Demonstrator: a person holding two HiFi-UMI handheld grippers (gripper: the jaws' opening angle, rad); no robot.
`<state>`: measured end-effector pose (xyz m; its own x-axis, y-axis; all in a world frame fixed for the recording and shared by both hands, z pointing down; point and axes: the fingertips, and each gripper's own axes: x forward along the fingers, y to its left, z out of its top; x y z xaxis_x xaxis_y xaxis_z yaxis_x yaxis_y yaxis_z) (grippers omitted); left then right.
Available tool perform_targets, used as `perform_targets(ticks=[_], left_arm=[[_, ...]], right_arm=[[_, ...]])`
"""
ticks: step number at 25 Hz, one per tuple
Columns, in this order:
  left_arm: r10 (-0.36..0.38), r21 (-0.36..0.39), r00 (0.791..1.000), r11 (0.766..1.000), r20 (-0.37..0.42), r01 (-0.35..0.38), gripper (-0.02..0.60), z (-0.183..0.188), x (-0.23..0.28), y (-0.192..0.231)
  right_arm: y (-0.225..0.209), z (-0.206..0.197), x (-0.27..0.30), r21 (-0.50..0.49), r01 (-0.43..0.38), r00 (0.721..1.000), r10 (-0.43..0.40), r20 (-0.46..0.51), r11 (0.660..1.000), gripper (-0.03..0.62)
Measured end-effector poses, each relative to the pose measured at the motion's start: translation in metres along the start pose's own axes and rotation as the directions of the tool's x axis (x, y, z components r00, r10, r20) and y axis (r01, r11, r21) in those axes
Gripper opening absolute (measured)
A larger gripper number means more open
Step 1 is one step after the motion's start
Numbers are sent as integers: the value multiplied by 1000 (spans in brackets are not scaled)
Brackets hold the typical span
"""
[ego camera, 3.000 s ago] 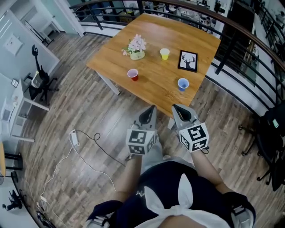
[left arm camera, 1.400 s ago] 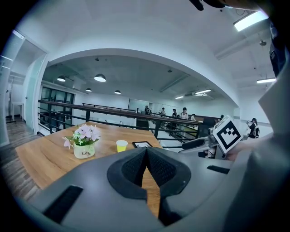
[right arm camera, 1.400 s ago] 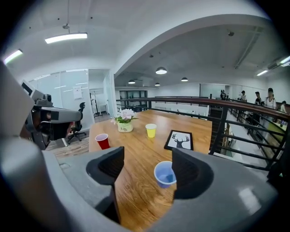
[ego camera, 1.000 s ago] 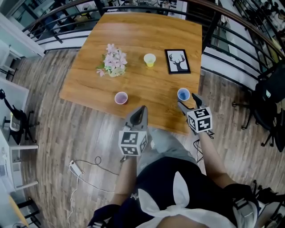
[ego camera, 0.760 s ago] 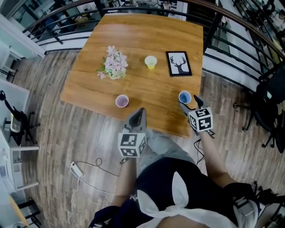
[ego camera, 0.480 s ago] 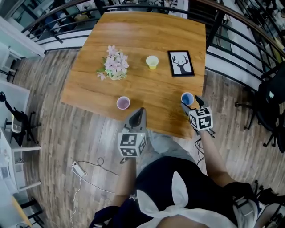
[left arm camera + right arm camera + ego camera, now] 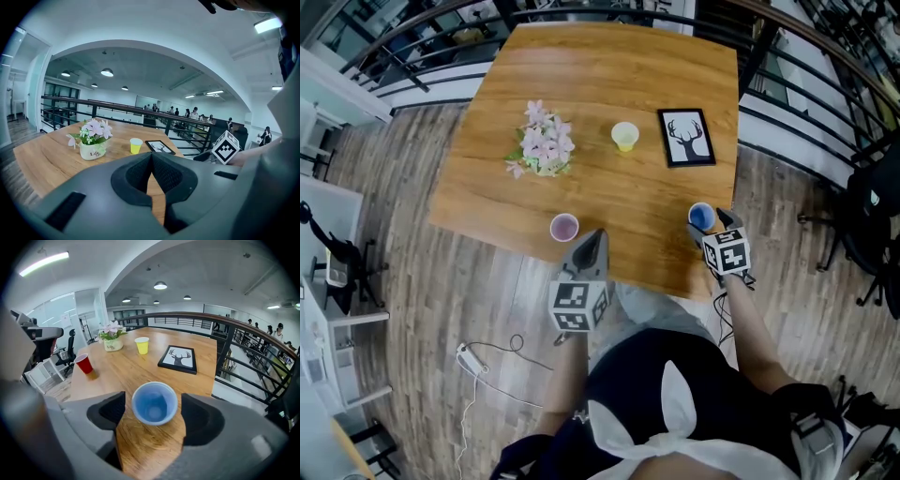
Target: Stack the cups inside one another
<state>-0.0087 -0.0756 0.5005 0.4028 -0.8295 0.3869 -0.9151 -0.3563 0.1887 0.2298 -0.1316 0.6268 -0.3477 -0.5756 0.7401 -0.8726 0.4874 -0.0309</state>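
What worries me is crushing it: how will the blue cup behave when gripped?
The blue cup looks thin-walled and empty, so it is probably light and easily squashed. It stands upright, tapering to a narrower base, so a sideways nudge may tip it.

The person wears a dark navy top (image 7: 642,375) with a white bow (image 7: 667,427) and pale grey trousers (image 7: 654,305), and the grey left hand-held gripper (image 7: 593,239) and right hand-held gripper (image 7: 709,221) each carry a black-and-white marker cube (image 7: 577,306).
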Motion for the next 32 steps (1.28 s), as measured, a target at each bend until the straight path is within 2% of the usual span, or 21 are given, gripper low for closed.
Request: perform_targets(ticks=[8,11,16,24,32], left_arm=[[-11,-4,1000,1000,-25,11,17,-1,10,9],[-15,-8,1000,1000,-13,15,17,2,12,11],[-14,-18,1000,1000,-18,14,17,1,11,14],[12,-34,1000,999,-12,-12,17,-1,3,24],[31,-35,999,999,-8,-32,17,2,-2,26]], right_arm=[[-2,-9,9,27,-6,998,8,-60,1000,368],[-2,-10,8,14,-3,997,4,-72,1000,319],[-1,-10,7,9,-5,997,5,-83,1000,318],[-1,8,1,-19,0,999,0,-36,1000,316],[5,45,-22,-56,-19,999,21,45,998,316]])
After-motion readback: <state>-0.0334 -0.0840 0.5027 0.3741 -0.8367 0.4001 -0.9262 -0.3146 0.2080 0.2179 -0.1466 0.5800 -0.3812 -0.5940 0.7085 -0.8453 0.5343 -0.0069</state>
